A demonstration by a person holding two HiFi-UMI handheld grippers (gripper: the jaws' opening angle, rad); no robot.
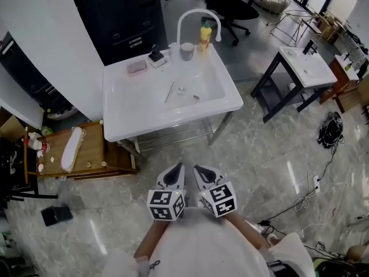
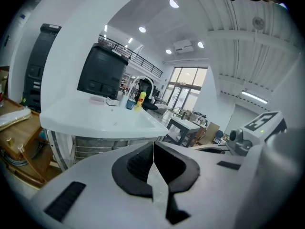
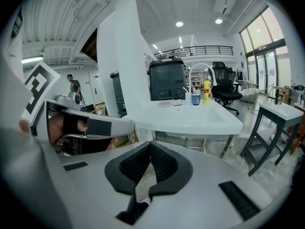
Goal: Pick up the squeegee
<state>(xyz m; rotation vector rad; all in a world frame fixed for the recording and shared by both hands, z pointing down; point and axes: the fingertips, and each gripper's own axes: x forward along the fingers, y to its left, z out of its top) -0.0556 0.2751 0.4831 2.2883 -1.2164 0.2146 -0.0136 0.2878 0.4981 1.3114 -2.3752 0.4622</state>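
Observation:
A white sink table (image 1: 118, 105) stands ahead of me, with a curved faucet (image 1: 193, 16) at its back edge. Beside the faucet are a yellow bottle (image 1: 204, 36), a cup (image 1: 187, 51), a pink soap bar (image 1: 137, 67) and a small black-handled tool on a white base (image 1: 156, 57), perhaps the squeegee. A thin stick (image 1: 170, 92) lies in the basin. My left gripper (image 1: 176, 173) and right gripper (image 1: 199, 173) hang side by side over the floor, well short of the table. Both are shut and hold nothing; their pads (image 2: 138, 163) (image 3: 164, 163) meet with no gap.
A low wooden cart (image 1: 95, 157) holding a long white object stands left of the table. Behind it is a black cabinet (image 1: 124, 16). A smaller white table (image 1: 305, 68) is at the right. Cables (image 1: 331, 130) and a black box (image 1: 56, 215) lie on the floor.

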